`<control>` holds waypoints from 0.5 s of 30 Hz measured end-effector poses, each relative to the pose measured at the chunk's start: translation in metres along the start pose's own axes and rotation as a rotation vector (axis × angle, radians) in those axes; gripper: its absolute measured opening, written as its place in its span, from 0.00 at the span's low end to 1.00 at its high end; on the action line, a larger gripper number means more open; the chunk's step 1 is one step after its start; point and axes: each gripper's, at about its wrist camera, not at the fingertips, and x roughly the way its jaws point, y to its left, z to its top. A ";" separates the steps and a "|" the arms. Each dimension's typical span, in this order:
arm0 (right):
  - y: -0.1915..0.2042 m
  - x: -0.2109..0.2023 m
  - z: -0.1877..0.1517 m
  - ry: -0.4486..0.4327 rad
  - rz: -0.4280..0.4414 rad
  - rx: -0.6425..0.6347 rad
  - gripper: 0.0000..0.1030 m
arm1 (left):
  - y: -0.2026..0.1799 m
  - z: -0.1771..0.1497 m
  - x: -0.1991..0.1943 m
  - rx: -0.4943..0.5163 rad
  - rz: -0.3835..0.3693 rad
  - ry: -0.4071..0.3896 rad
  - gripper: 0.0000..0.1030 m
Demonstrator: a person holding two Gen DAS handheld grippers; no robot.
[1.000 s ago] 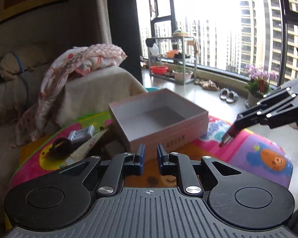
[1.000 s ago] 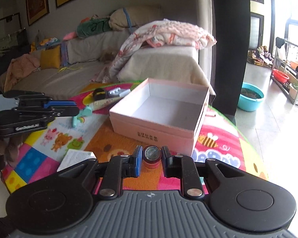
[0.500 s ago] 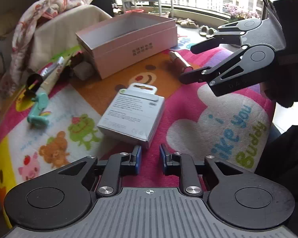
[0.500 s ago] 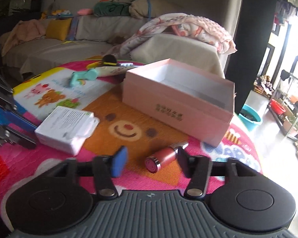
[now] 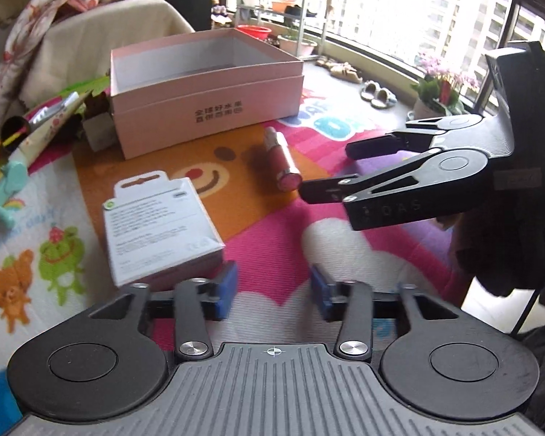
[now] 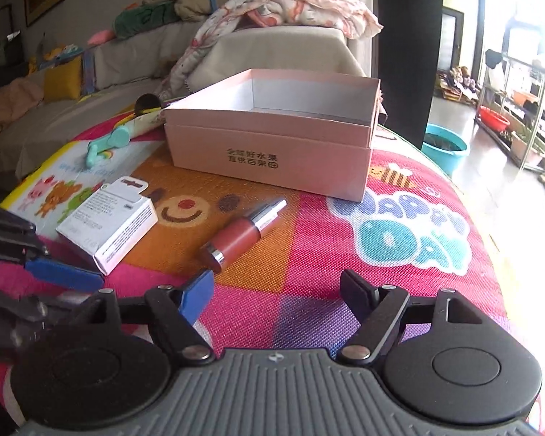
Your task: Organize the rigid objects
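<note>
Pink open box set on the patterned play mat, nothing seen inside.
Red lipstick tube lies flat before it, ungripped; white carton beside. Left gripper and right gripper are spread, released.

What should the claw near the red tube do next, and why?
Probably ease the right claw forward around the red tube and close. Its jaws are open and hold nothing, the tube lies loose on the mat just ahead, and the pink box behind it looks empty.
</note>
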 end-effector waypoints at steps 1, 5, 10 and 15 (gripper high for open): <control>0.000 0.000 -0.001 -0.001 0.002 0.001 0.75 | -0.004 -0.001 0.001 0.000 -0.004 -0.004 0.67; -0.003 -0.002 -0.001 -0.011 0.016 0.015 0.75 | -0.018 -0.006 0.003 0.032 -0.010 -0.012 0.84; -0.013 -0.006 -0.001 -0.031 0.037 0.081 0.75 | -0.025 -0.008 -0.025 0.049 0.086 -0.110 0.76; -0.021 -0.007 -0.001 -0.046 0.051 0.140 0.75 | 0.006 0.003 -0.036 -0.063 0.377 -0.186 0.76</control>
